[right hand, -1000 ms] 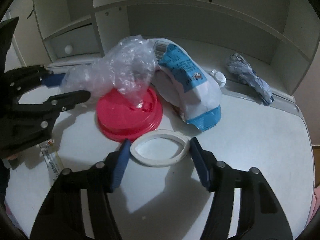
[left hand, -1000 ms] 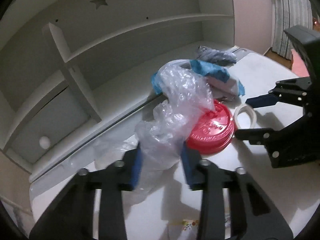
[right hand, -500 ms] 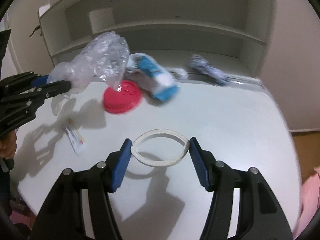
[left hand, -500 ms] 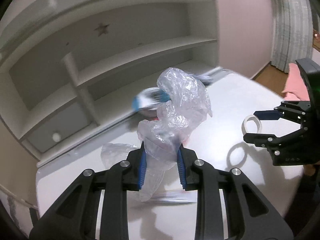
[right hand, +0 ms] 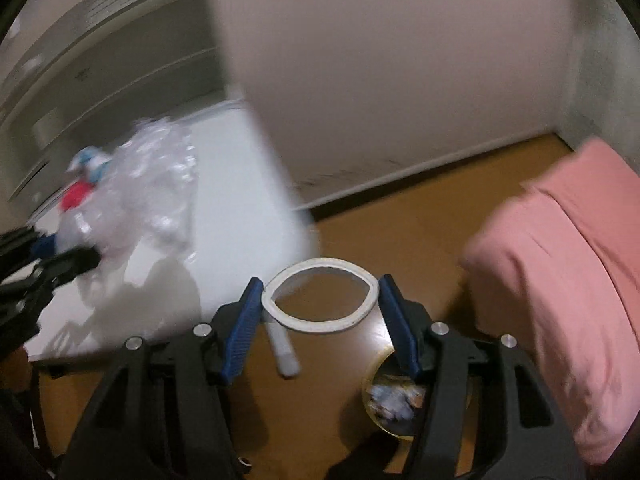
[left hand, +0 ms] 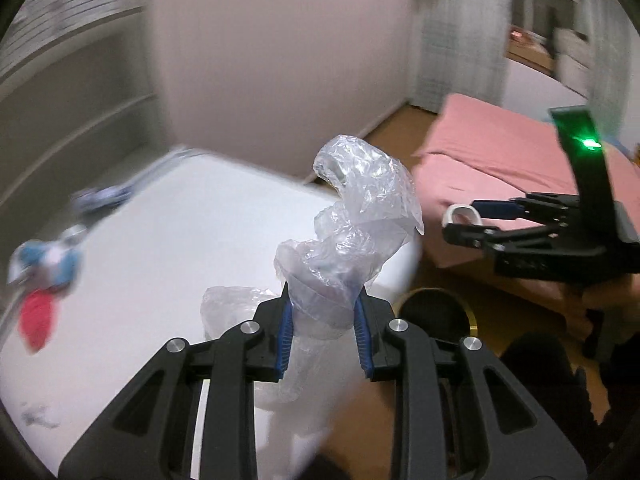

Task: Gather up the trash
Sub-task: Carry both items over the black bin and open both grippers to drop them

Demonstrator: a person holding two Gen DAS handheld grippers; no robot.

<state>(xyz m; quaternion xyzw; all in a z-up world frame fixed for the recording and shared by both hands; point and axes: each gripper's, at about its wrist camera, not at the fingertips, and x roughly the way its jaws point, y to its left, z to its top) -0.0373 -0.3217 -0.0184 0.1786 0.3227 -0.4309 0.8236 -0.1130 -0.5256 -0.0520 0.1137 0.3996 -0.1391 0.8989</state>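
The left gripper (left hand: 322, 332) is clenched on a crumpled clear plastic bag (left hand: 356, 232), which stands up out of the blue pads and hangs loosely below them, above the white desk's (left hand: 192, 240) near right corner. The right gripper (right hand: 320, 312) is clamped on a thin white ring (right hand: 320, 300), squeezed into an oval whose long axis runs straight across from pad to pad; it is already off the desk and over the brown wooden floor (right hand: 400, 216).

The relation that matters is down and forward: a round gold-rimmed bin (right hand: 394, 404), with scraps already inside, sits on the floor just below the right gripper, partly hidden behind its right finger. In the left wrist view the same bin's rim (left hand: 472, 318) shows just right of the left gripper, beyond the desk's edge. The right gripper looks the nearer, so the ring should probably drop first and the bag follow.

Room is tight: the pink bed (right hand: 568, 264) closes off the right side, the desk's edge the left, and a white pen-like stick (right hand: 282, 346) lies on the floor beside the bin. The bag is light and may drift or cling on release. Remaining at the desk's back left edge, blurred, are a red lid (left hand: 38, 318), a blue-and-white wrapper (left hand: 52, 264) and a dark crumpled scrap (left hand: 102, 198).
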